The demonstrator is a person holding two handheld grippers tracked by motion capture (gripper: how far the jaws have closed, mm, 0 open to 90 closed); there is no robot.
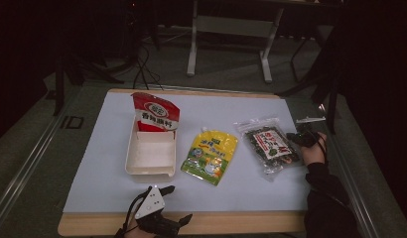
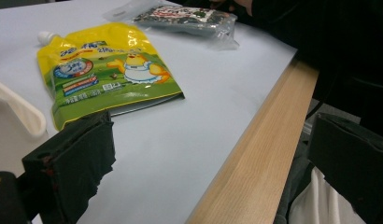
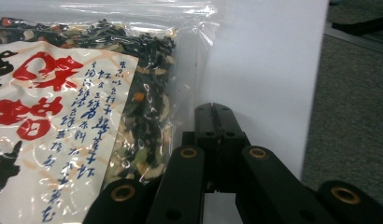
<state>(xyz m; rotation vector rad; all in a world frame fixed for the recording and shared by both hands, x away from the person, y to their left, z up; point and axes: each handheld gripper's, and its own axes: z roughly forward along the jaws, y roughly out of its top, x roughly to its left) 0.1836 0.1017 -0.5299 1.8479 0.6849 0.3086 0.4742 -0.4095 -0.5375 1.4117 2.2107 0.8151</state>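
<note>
A clear bag of dark dried vegetable mix [image 1: 268, 144] lies flat at the table's right. My right gripper [image 1: 297, 137] is low at that bag's right edge. In the right gripper view its jaws are pressed together [image 3: 213, 112] right beside the bag's [image 3: 77, 116] clear plastic border; I cannot tell whether they pinch it. My left gripper [image 1: 177, 203] rests at the table's front edge, its jaws wide apart [image 2: 213, 135] with nothing between them. A yellow spouted pouch [image 1: 210, 156] [image 2: 105, 74] lies in the middle.
A white tray [image 1: 142, 166] [image 2: 17, 112] stands left of the yellow pouch, with a red pouch [image 1: 154, 114] upright in its far end. A pale sheet covers the table, and the wooden rim [image 2: 255, 154] runs along the front. Dark stands and a frame stand beyond.
</note>
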